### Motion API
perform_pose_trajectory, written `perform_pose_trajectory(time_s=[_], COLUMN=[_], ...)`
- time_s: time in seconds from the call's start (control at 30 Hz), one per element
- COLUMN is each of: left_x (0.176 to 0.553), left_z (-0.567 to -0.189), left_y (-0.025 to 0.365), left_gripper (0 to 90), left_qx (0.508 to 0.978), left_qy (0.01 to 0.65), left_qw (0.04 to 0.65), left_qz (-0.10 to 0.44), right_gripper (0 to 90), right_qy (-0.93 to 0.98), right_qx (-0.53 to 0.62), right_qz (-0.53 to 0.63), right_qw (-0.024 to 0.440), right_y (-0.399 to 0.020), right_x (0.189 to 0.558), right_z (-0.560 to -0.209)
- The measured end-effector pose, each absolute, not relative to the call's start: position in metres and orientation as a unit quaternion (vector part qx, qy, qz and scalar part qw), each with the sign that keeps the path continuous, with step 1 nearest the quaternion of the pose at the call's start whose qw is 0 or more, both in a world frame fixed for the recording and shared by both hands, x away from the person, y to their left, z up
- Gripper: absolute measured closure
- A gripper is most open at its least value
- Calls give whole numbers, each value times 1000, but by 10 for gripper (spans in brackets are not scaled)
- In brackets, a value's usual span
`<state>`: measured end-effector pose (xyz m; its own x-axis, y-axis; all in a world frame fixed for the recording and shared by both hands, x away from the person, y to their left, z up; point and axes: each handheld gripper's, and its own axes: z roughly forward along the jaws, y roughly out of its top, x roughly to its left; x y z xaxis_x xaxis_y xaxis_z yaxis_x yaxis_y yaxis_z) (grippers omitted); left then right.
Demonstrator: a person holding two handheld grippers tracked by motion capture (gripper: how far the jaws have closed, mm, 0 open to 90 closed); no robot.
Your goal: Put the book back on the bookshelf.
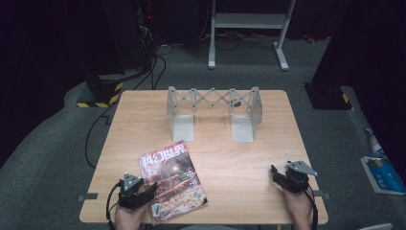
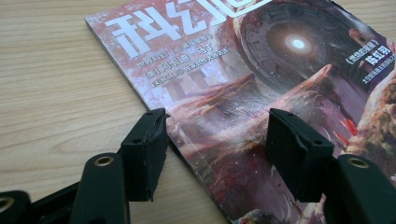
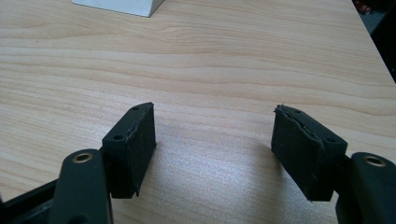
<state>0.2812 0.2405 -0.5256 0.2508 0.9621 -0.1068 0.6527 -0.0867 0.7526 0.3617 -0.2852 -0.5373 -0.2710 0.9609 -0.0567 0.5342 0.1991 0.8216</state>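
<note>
The magazine (image 1: 172, 182) is lying flat on the tabletop (image 1: 230, 158), cover up, near the front edge and well in front of the rack (image 1: 213, 112); the left gripper (image 1: 149, 190) is sitting at the magazine's left edge, its fingers (image 2: 144, 151) spread and holding nothing — one finger is resting over bare wood just beside the spine, the other over the cover. The step in hand is looking like a pick-up by that edge; to do it well, the lower finger is needing to slide under the spine rather than push it, since a thin, glossy magazine is likely to skate away across the wood. Coming in low and tilted, then closing slowly, is the safer way — and gripping deep enough that the pages are not fanning out. The right gripper (image 1: 276, 178) is waiting well to the right of the magazine, fingers (image 3: 130, 147) spread over bare wood; it could be steadying the far edge.
</note>
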Motion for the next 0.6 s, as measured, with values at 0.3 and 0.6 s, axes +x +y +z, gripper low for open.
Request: perform_pose_trajectory(time_s=[0.3, 0.6], left_x=[290, 302], left_z=[-526, -527], left_y=[227, 210], left_gripper=[390, 390], left_qx=[709, 715], left_qy=[565, 555], left_qw=[364, 368], left_qz=[216, 212], right_gripper=[308, 308], right_qy=[714, 714], right_qx=[524, 523], right_qz=[355, 355], right_qw=[300, 301], right_y=[-285, -285], right_x=[362, 362], right_z=[-537, -537])
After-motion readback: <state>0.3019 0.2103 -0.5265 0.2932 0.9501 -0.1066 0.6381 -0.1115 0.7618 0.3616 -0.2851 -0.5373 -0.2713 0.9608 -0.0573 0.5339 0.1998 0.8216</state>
